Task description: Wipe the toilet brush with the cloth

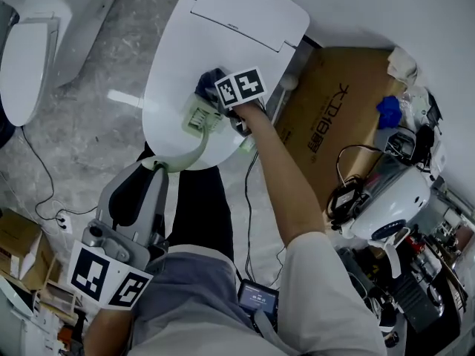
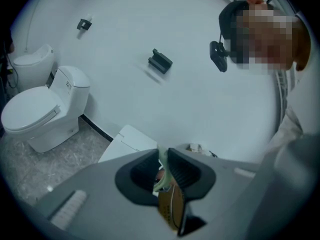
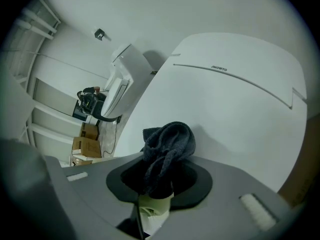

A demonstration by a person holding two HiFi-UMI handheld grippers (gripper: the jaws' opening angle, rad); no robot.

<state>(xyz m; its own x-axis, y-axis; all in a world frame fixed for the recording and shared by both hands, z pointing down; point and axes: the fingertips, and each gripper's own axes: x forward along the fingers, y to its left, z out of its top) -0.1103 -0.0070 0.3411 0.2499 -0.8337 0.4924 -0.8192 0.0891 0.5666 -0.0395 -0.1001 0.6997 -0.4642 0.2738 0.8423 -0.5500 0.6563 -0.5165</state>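
Observation:
The toilet brush has a pale green head (image 1: pixel 199 116) and a thin curved handle (image 1: pixel 194 150); it hovers over the closed white toilet lid (image 1: pixel 223 28). My left gripper (image 1: pixel 157 167) is shut on the lower end of the handle, a pale green strip (image 2: pixel 163 165) pinched between its jaws. My right gripper (image 1: pixel 223 102), under its marker cube, is shut on a dark grey cloth (image 1: pixel 208 82). The bunched cloth (image 3: pixel 167 146) lies against the brush head, and the pale green brush (image 3: pixel 152 204) shows just below it in the right gripper view.
A second white toilet (image 1: pixel 37 43) stands at the upper left on the marbled floor, with black cables (image 1: pixel 44 176) trailing nearby. A cardboard box (image 1: pixel 334 117) leans right of the toilet, beside cluttered equipment (image 1: pixel 393 206). More boxes (image 1: pixel 22 247) sit at the lower left.

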